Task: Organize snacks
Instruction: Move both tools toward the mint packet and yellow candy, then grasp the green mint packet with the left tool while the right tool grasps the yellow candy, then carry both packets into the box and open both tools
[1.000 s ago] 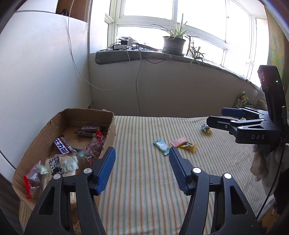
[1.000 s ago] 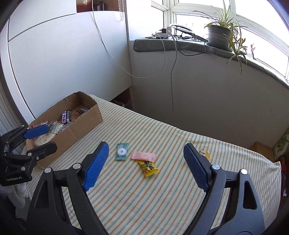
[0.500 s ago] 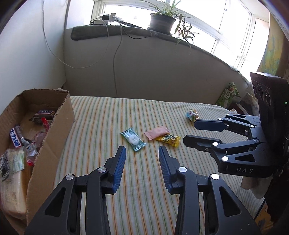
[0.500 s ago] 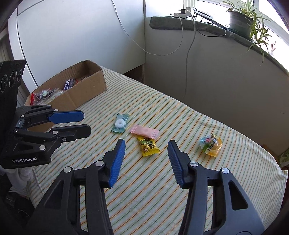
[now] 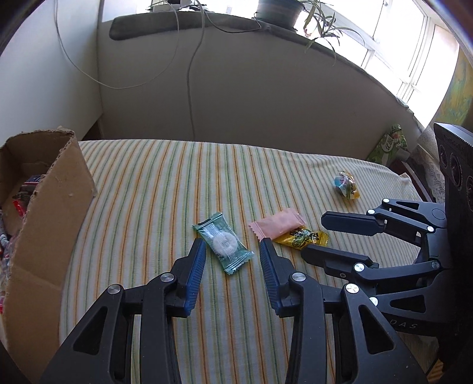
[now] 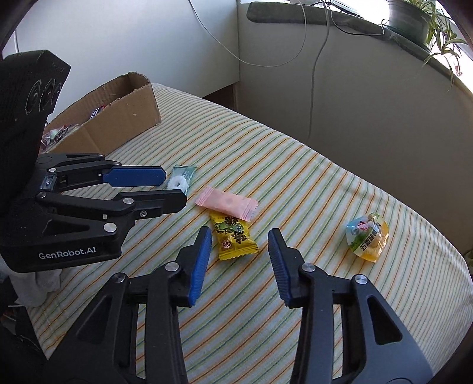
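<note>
Striped cloth (image 5: 153, 189) covers our bed below the grey sill (image 5: 183, 22), a cardboard box (image 5: 50, 212) on its left edge, four snacks loose beside it, the green packet (image 5: 223, 246) just ahead of our unclenched left hand-held gripper (image 5: 232, 249), the yellow packet (image 6: 233, 237) before our right hand-held gripper (image 6: 240, 239), its jaws just narrowing, gripping nothing.

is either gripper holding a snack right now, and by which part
No, neither. The left gripper hangs open over the green packet, the right gripper open over the yellow candy.

Four wrapped snacks (image 6: 235, 236) flat, beside box (image 6: 124, 115)

The striped bed (image 6: 295, 183) carries a cardboard box (image 6: 124, 115) and four wrapped snacks (image 6: 235, 236).
</note>
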A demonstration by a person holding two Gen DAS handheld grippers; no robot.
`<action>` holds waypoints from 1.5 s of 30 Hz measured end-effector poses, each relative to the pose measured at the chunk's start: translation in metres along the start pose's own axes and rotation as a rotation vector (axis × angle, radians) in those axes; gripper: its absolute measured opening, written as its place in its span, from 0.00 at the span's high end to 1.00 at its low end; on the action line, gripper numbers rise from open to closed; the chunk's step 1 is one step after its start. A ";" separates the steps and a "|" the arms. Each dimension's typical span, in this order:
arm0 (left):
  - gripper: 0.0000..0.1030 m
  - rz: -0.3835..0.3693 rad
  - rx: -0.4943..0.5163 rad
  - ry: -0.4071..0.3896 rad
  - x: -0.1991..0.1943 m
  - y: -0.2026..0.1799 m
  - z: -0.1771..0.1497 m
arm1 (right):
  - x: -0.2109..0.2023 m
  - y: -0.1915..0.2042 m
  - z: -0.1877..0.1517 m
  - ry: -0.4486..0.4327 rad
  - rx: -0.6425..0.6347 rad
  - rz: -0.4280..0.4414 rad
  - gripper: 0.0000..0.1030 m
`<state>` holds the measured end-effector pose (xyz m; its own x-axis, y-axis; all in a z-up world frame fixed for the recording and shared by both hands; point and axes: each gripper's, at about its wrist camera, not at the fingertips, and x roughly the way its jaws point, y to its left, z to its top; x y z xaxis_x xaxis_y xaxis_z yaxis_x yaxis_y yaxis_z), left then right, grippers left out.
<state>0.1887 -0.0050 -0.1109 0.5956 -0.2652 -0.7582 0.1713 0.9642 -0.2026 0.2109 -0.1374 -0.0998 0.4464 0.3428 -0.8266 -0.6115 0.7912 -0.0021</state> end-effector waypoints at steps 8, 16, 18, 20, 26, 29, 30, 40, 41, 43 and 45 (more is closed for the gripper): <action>0.65 0.036 0.061 0.008 0.005 -0.007 0.003 | 0.012 0.002 0.004 0.013 -0.007 -0.005 0.66; 0.81 0.070 0.096 0.005 0.006 -0.009 0.001 | 0.011 0.001 0.003 0.010 -0.007 0.000 0.75; 0.81 0.067 0.096 0.004 0.006 -0.008 0.001 | 0.011 0.002 0.004 0.009 -0.006 0.000 0.76; 0.81 0.063 0.092 0.003 0.006 -0.007 0.001 | 0.008 0.002 0.002 0.010 -0.005 -0.002 0.76; 0.81 0.049 0.084 -0.008 -0.003 -0.006 -0.003 | -0.003 0.003 -0.007 0.003 0.014 -0.001 0.77; 0.81 0.040 0.079 -0.021 -0.011 -0.006 -0.005 | -0.012 0.003 -0.012 -0.006 0.030 -0.003 0.77; 0.81 0.037 0.077 -0.026 -0.014 -0.006 -0.006 | -0.015 0.004 -0.014 -0.009 0.032 -0.006 0.77; 0.81 0.036 0.076 -0.107 -0.056 -0.010 -0.011 | -0.041 0.014 -0.017 -0.038 0.048 -0.048 0.77; 0.81 0.040 0.076 -0.117 -0.061 -0.010 -0.012 | -0.043 0.016 -0.016 -0.044 0.048 -0.048 0.77; 0.81 0.049 0.075 -0.136 -0.072 -0.008 -0.013 | -0.050 0.020 -0.013 -0.059 0.044 -0.049 0.77; 0.81 0.059 0.073 -0.157 -0.084 -0.003 -0.015 | -0.058 0.025 -0.010 -0.075 0.039 -0.045 0.77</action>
<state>0.1267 0.0144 -0.0562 0.7208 -0.2114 -0.6601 0.1850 0.9765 -0.1107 0.1634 -0.1425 -0.0574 0.5214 0.3428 -0.7814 -0.5650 0.8250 -0.0151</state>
